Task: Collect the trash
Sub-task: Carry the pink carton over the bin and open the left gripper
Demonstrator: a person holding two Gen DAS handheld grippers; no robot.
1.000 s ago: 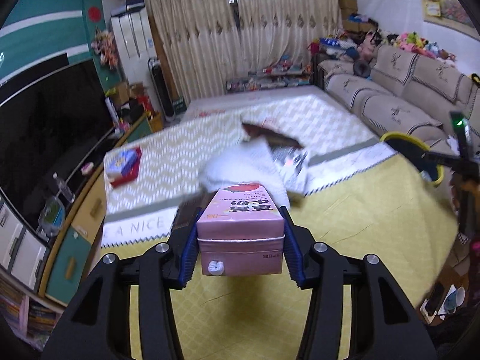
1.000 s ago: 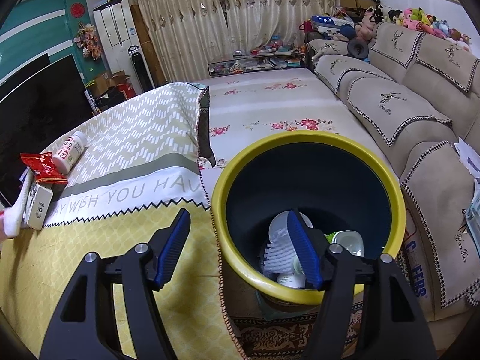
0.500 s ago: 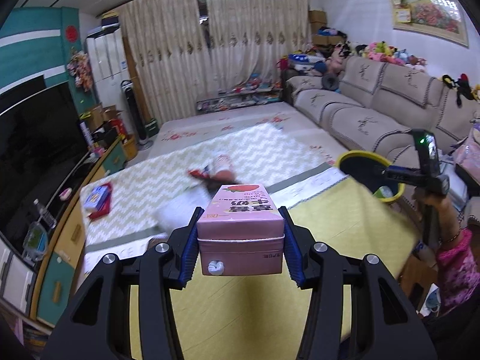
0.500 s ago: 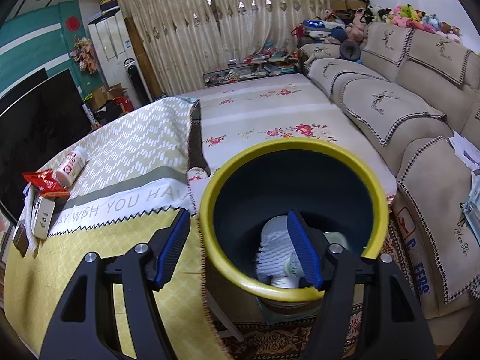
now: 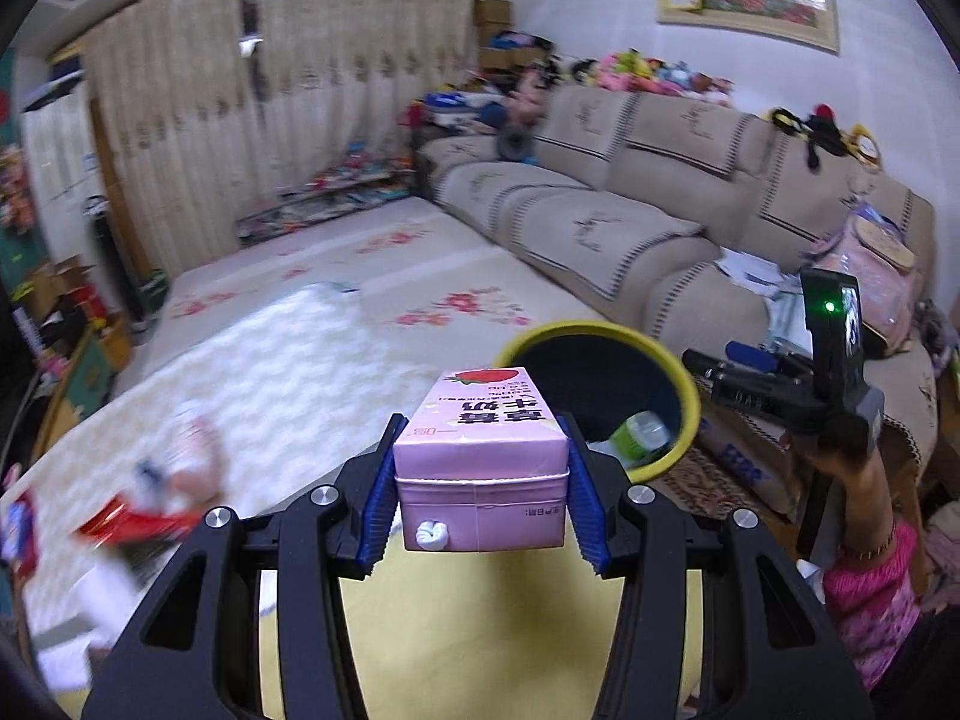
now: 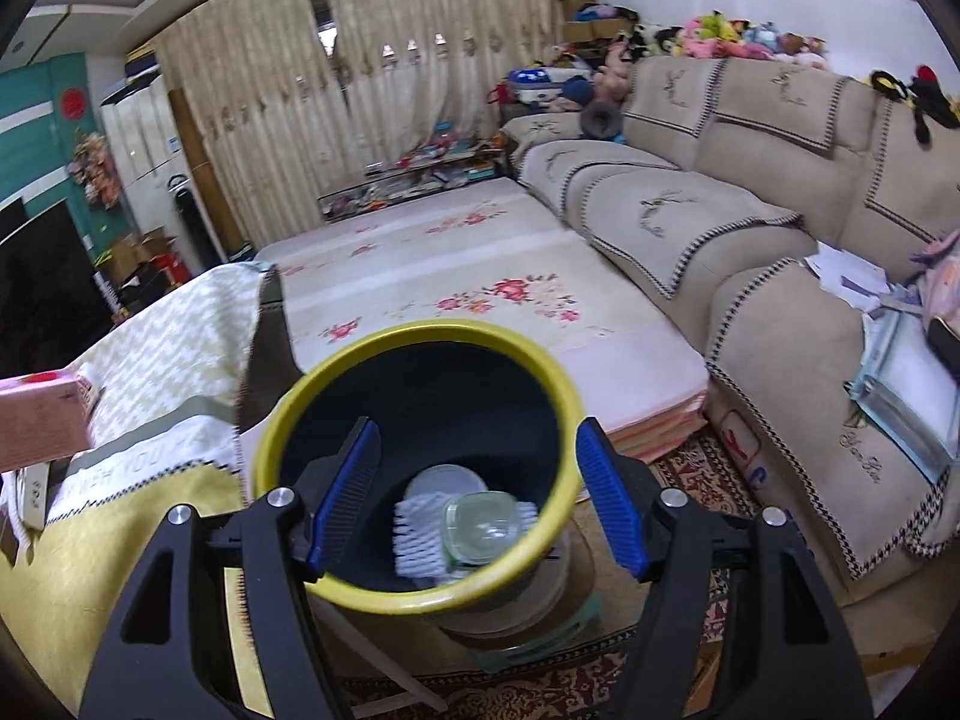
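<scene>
Pink milk carton [image 5: 480, 468] clamped in left gripper [image 5: 480, 495], yellow-rimmed bin [image 5: 690, 402] beyond

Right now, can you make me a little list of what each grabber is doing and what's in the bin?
left gripper: shut on the pink milk carton, held up near the bin
right gripper: open, nothing between its fingers, above the bin's mouth
bin: dark inside, yellow rim, standing beside the yellow tablecloth
in the bin: a white brush, a clear plastic tub, a white lid
carton: not yet in the bin
</scene>
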